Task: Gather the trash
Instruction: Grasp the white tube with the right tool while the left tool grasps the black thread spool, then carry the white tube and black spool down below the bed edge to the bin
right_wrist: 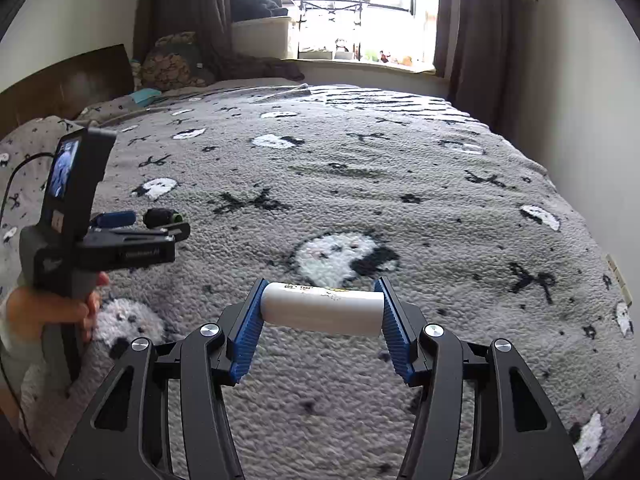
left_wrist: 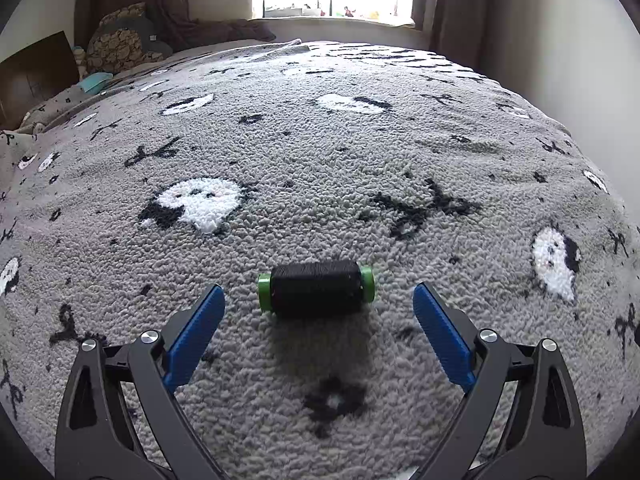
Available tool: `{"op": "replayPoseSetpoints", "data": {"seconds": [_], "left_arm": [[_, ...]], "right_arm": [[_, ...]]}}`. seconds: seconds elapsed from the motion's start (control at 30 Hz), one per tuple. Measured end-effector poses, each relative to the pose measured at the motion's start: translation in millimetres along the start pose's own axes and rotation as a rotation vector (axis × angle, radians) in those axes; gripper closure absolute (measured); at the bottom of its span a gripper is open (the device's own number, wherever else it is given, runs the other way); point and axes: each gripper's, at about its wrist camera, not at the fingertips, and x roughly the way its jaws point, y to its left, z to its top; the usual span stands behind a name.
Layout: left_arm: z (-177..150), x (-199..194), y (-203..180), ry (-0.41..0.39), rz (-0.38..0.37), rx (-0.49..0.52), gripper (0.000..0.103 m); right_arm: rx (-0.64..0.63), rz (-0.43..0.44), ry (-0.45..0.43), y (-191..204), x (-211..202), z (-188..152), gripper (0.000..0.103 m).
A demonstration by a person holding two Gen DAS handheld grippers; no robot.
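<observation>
- Left claw (left_wrist: 318, 308) first: its blue pads are spread wide, holding nothing, with the black thread spool (left_wrist: 316, 287) lying crosswise just ahead of the tips, its green end caps facing the two pads.
- I judge this to be the approach step; I would ease forward until the spool sits between the pads, then squeeze on the caps, not the soft wound thread.
- I'd keep the tips low but clear of the bed blanket (left_wrist: 320, 168); its shaggy pile could snag a pad or let the spool roll away.
- Right claw (right_wrist: 322, 312) is clamped end to end on a white tube (right_wrist: 322, 310), held above the blanket; I'd keep that squeeze steady while the left works.
- From the right wrist view the left claw (right_wrist: 140, 220) is well apart from the right, so collision risk looks small.
</observation>
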Motion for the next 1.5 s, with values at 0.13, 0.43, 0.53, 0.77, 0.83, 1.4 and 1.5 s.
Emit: {"op": "replayPoseSetpoints", "data": {"seconds": [0.13, 0.43, 0.53, 0.77, 0.83, 1.4, 1.5], "left_arm": [[2, 15, -1, 0.056, -0.001, -0.001, 0.038], [-27, -35, -1, 0.033, -0.032, -0.012, 0.051], [-48, -63, -4, 0.012, -0.038, -0.003, 0.051], [-108, -154, -15, -0.069, -0.093, 0.053, 0.051], [-125, -179, -16, -0.096, -0.109, 0.066, 0.051], [-270, -290, -23, -0.126, -0.104, 0.107, 0.051], [-296, -292, -19, -0.097, -0.092, 0.094, 0.051]], "right_arm": [[-0.013, -0.025, 0.0, -11, -10, -10, 0.048], [-0.028, -0.022, -0.014, -7, -43, -28, 0.048], [-0.033, -0.017, -0.023, -3, -58, -36, 0.048], [-0.026, -0.002, -0.078, 3, -113, -63, 0.048], [-0.025, 0.005, -0.097, 6, -130, -72, 0.048], [-0.046, 0.043, -0.141, 52, -220, -164, 0.048], [-0.044, 0.065, -0.108, 58, -221, -183, 0.048]]}}
